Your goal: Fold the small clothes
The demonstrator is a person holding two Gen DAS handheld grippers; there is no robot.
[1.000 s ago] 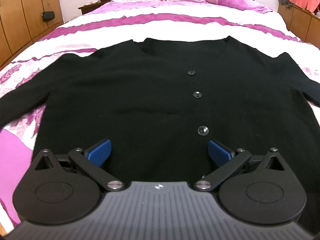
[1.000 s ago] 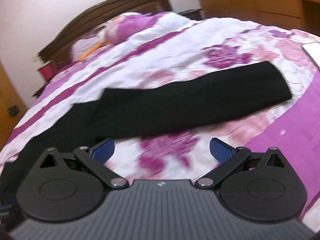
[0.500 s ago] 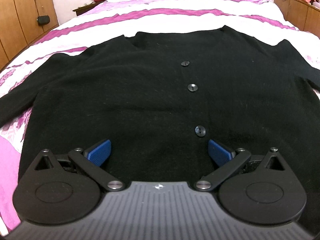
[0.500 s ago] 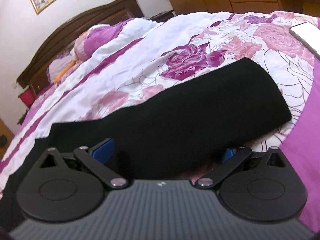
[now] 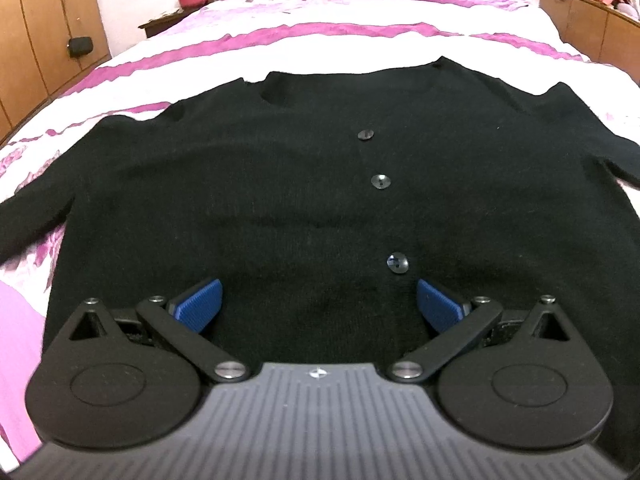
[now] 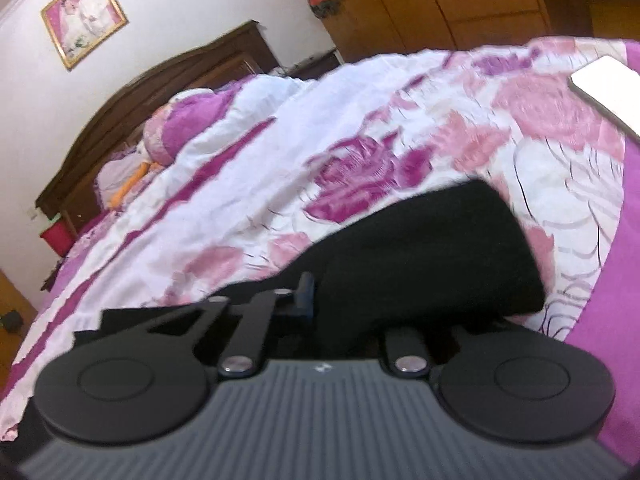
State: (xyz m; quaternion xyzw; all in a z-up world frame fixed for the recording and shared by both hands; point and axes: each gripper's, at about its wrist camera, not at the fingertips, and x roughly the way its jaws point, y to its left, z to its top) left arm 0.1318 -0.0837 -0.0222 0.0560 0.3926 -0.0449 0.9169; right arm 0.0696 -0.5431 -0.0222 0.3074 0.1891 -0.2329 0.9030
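**Right fingers pinching a cardigan sleeve on the bed**

A black cardigan [image 5: 280, 184] lay flat and face up on a bed [image 5: 320, 44] with a pink and purple floral cover. Three dark buttons [image 5: 397, 262] ran up its front. The left gripper [image 5: 319, 300] hovered over the hem, its blue fingers [image 5: 199, 300] spread wide with nothing between them. In the right wrist view, the right gripper [image 6: 352, 304] had its fingers drawn together, pinching the sleeve [image 6: 432, 248], whose cuff end lay on the cover beyond. A white flat object [image 6: 604, 84] lay near the bed's far right edge.
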